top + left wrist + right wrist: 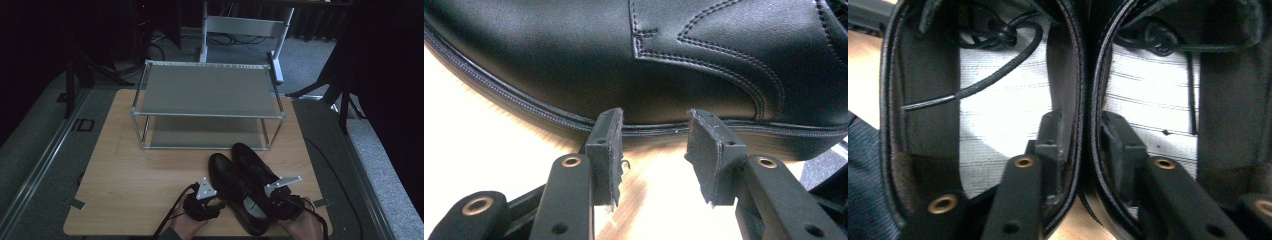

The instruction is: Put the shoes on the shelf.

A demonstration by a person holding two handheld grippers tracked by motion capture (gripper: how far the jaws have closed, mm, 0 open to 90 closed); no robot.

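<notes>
Two black leather shoes stand side by side on the wooden table [130, 170], toes pointing at the rack: the left shoe [225, 175] and the right shoe [250, 160]. My right gripper [272, 202] comes from behind the heels. In the right gripper view one jaw is inside each shoe, and the right gripper [1083, 130] pinches the two touching inner walls together between the left shoe's pale insole [998, 100] and the right shoe's insole [1153, 85]. My left gripper [655, 132] stands open beside the left shoe's outer side [624, 60], pads close to its sole edge with nothing between them.
A two-level metal shoe rack [135, 112] with grey shelves stands at the far side of the table, both levels bare. Bare table lies to the left of the shoes. Beyond the table are a carpeted floor and a white frame [245, 25].
</notes>
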